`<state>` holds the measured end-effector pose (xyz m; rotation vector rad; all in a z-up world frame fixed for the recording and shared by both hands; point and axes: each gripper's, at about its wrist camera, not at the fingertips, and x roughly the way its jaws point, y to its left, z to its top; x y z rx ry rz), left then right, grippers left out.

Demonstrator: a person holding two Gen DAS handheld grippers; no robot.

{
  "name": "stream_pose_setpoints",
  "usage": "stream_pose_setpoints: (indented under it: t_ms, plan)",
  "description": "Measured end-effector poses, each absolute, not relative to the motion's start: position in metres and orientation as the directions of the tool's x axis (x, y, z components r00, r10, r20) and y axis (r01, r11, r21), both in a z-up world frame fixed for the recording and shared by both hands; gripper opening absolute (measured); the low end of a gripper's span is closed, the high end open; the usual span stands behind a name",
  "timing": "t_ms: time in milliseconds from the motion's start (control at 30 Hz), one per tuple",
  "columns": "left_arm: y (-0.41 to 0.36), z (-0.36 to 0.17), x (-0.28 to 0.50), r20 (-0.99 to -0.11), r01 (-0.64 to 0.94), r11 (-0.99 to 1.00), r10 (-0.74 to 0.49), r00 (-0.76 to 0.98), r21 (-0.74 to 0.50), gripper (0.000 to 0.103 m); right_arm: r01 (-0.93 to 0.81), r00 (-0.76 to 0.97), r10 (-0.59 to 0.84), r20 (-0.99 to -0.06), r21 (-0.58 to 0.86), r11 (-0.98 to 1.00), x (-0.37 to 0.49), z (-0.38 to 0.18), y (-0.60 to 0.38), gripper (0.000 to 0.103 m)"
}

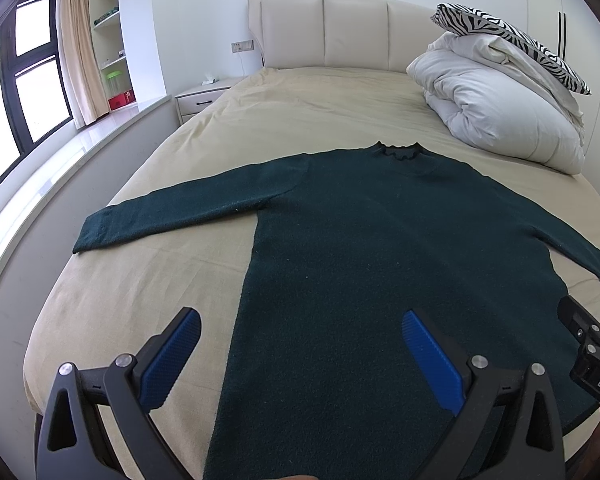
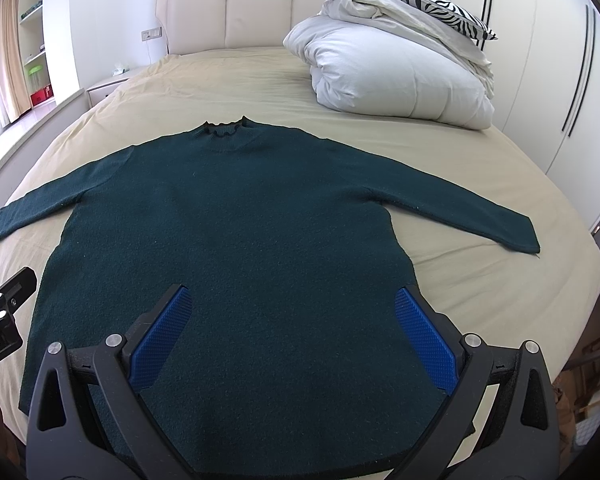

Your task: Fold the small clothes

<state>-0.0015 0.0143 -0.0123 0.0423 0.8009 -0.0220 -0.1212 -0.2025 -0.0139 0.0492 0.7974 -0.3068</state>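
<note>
Two tools hover wide apart-fingered and empty over the near hem of a dark green sweater (image 2: 228, 216): the left tool (image 1: 300, 356) and the right tool (image 2: 292, 328). It lies flat, sleeves spread, on a beige bed (image 2: 236, 80). Best to pinch a sleeve cuff cleanly and fold inward. A white duvet (image 2: 384, 68) sits far right.

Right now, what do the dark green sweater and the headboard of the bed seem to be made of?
The sweater looks like a knitted wool or wool-like yarn, matte: its surface is fuzzy, with small lint specks and a frilled collar. The headboard looks like cream leather or imitation leather over padding: smooth panels with a soft sheen, divided by vertical seams. Which of the two cannot be told.
</note>
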Motion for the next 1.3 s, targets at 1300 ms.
stream_pose_setpoints:
  t_ms: [1300]
  plan:
    - [0.4, -0.15, 0.083, -0.492, -0.448, 0.212, -0.255, 0.833, -0.868, 0.068, -0.042, 0.679, 0.271, -0.682, 0.333, 0.942, -0.017, -0.02, -0.146, 0.075]
